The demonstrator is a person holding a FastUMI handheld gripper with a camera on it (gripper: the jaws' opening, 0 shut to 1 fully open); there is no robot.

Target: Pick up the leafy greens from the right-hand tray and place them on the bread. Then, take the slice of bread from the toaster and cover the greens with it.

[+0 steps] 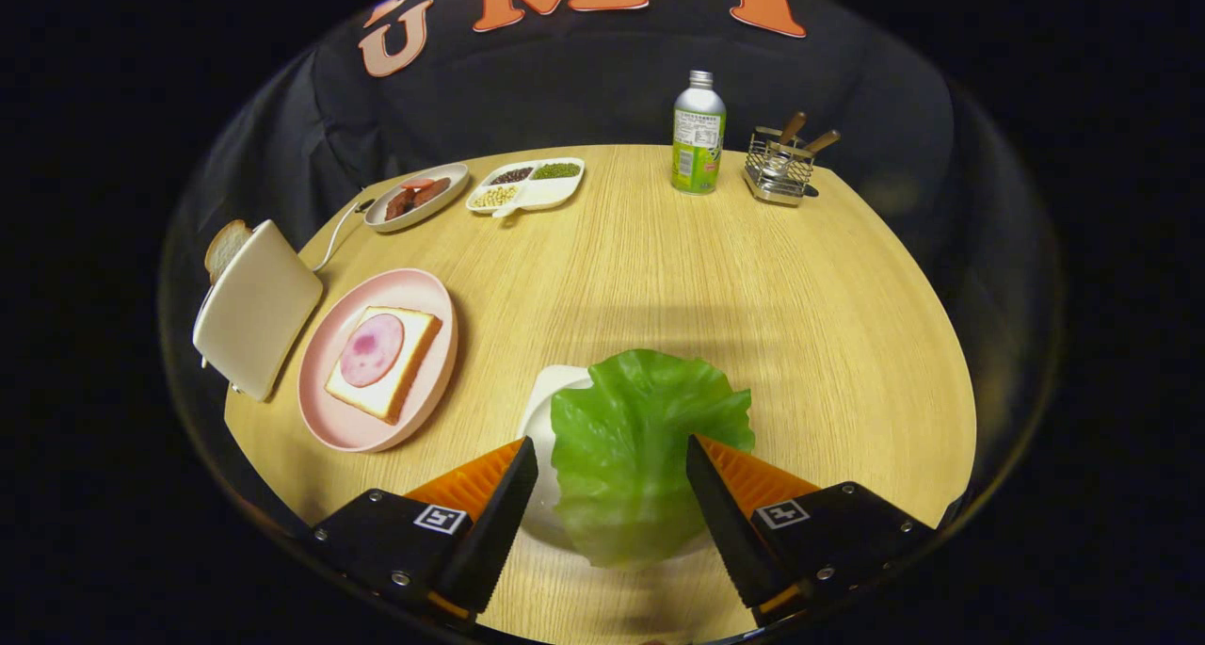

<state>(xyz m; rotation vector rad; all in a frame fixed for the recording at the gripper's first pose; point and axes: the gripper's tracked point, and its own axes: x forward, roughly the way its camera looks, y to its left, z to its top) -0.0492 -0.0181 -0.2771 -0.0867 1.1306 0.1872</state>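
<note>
Gripper (pixel 612 461) fingers spread, straddling the lettuce (pixel 631 447); contact cannot be confirmed. Lettuce lies over a white tray (pixel 551 400). Bread (pixel 384 362) sits on a pink plate (pixel 325 410), beside the toaster (pixel 256 308).

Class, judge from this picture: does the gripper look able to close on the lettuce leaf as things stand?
Probably yes. The lettuce leaf lies on its white tray between the open fingers of the gripper, with nothing in the way.

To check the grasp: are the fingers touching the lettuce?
Cannot tell. In the gripper view the fingers flank the lettuce; neither contact nor gap shows plainly.
</note>
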